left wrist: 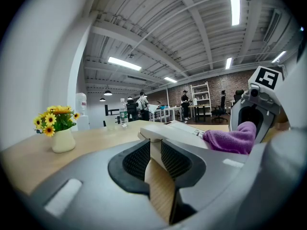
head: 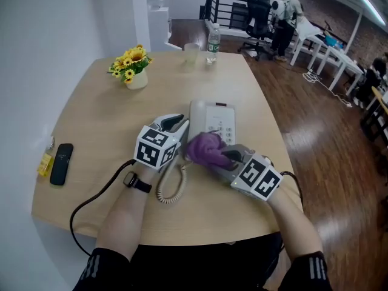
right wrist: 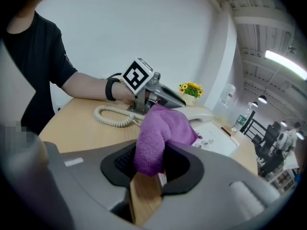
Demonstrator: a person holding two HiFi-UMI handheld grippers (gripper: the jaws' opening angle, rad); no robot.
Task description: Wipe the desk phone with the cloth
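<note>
Gripping a bunched purple cloth (head: 205, 147) in its jaws, the right gripper (head: 229, 156) presses the fabric against the near end of a white desk phone (head: 215, 117) on a pale wooden bench (head: 97, 120). The cloth fills the gap between the jaws and spills forward over the phone's keypad side.

Just to its left, the left gripper (head: 179, 125) has its jaws drawn narrow on the phone's left edge, where the handset lies; a strip of the white casing shows between the pads. The two grippers sit close together, each topped by its marker cube, with the person's forearms reaching in from the bench's near edge and a black watch (head: 137, 183) on the left wrist.

The phone's coiled cord (head: 171, 190) loops across the bench beside the left gripper, and a thin black cable (head: 91, 205) curves off the near edge. Well to the left, a slim black device (head: 61, 163) lies next to a small yellow object (head: 45, 163).

Farther back, a white vase of yellow flowers (head: 131, 65) stands at the left, and a clear cup (head: 191, 53) and a plastic water bottle (head: 213, 44) stand near the far edge. Beyond the bench, a person (head: 285, 17) stands among office chairs and white tables on a dark wood floor (head: 315, 120).
</note>
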